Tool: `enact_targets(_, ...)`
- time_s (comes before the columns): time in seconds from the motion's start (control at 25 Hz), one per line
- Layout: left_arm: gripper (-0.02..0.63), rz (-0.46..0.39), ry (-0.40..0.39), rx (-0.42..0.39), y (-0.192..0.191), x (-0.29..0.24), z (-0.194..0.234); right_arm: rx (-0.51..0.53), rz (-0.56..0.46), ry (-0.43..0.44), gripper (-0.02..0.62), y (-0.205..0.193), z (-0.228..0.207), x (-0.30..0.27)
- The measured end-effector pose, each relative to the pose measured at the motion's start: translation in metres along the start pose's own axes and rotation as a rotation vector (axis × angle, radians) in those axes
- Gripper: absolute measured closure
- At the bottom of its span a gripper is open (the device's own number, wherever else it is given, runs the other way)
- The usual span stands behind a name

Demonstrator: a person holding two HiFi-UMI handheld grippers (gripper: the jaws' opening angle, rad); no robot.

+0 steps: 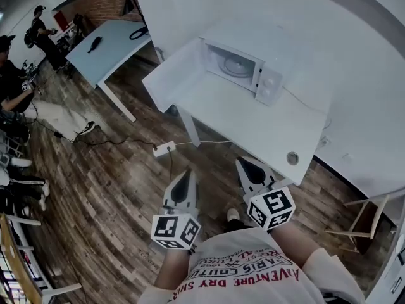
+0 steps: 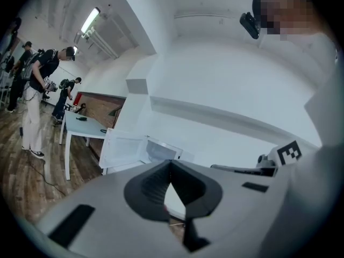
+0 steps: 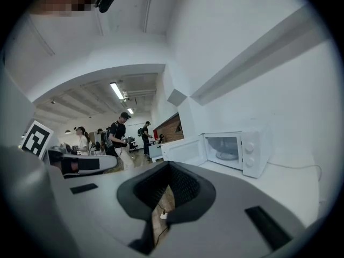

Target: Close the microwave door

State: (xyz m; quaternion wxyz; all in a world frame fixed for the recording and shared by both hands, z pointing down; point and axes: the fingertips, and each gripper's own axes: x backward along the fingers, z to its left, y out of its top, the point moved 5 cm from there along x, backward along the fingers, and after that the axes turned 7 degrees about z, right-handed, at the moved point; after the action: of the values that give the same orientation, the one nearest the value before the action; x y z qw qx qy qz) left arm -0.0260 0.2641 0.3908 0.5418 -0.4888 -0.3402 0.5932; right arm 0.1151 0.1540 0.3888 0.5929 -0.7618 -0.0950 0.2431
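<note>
My left claw (image 1: pixel 186 175) and right claw (image 1: pixel 243 164) sit shut, empty. Right gripper view shows the white microwave's (image 3: pixel 234 150) round knobs (image 3: pixel 248 149); left doesn't.

I count one microwave (image 1: pixel 253 73), two tables (white table (image 1: pixel 253 128), blue table (image 1: pixel 111 43)), two grippers (left gripper (image 1: pixel 184 173), right gripper (image 1: pixel 245 164)), one power strip (image 1: pixel 164 148).

White table (image 1: pixel 253 128) with open-doored microwave (image 1: pixel 267 85) at its back edge
</note>
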Motion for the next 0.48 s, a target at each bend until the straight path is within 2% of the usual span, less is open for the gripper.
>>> enact_targets(0.28, 0.6, 0.006, 0.021, -0.026, 0.016, -0.075, -0.002, 0.003, 0.011, -0.018, 0.583, 0.018, -0.069, -0.039)
enact_targets(0.48, 0.6, 0.032, 0.018, -0.011, 0.022, -0.115, 0.011, -0.017, 0.024, -0.034, 0.583, 0.025, -0.094, -0.067)
